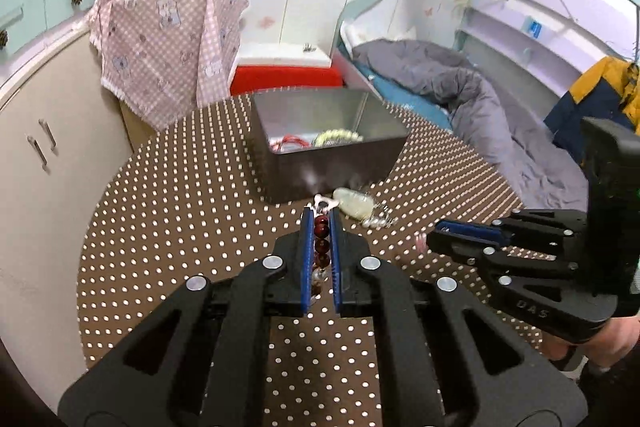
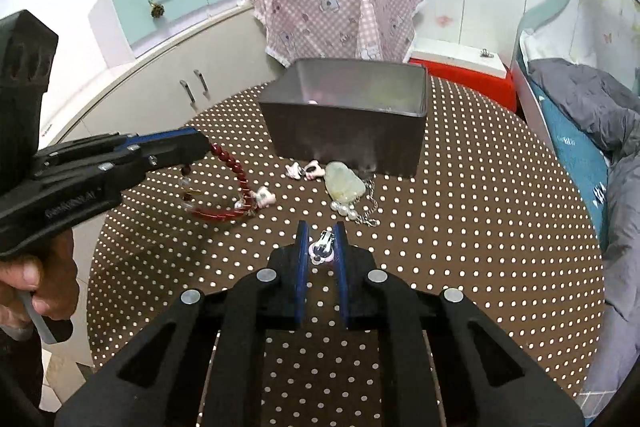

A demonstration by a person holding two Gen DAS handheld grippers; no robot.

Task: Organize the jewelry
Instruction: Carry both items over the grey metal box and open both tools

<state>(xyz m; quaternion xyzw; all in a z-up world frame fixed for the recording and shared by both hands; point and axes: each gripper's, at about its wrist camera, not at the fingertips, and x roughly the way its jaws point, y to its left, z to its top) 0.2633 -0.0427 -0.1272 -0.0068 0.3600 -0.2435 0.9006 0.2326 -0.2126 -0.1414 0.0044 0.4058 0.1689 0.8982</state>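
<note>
Left gripper [image 1: 320, 217]: clamped on red bead bracelet [image 2: 236, 183], beads lodged between its pads, loop dangling beyond the tips.
Right gripper [image 2: 321, 233]: pinching pink hair clip [image 2: 323, 247] between its pads.
Metal tin [image 2: 348, 131]: ahead of both jaws.
Pose: both angled downward over polka-dot tablecloth [image 2: 480, 227].

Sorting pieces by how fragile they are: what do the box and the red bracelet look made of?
The box looks like brushed metal, probably tin: dull grey sheen, thin walls. The red bracelet, pinched in the left gripper, seems to be glossy dark-red beads, stone or glass, with a few clear ones.
</note>
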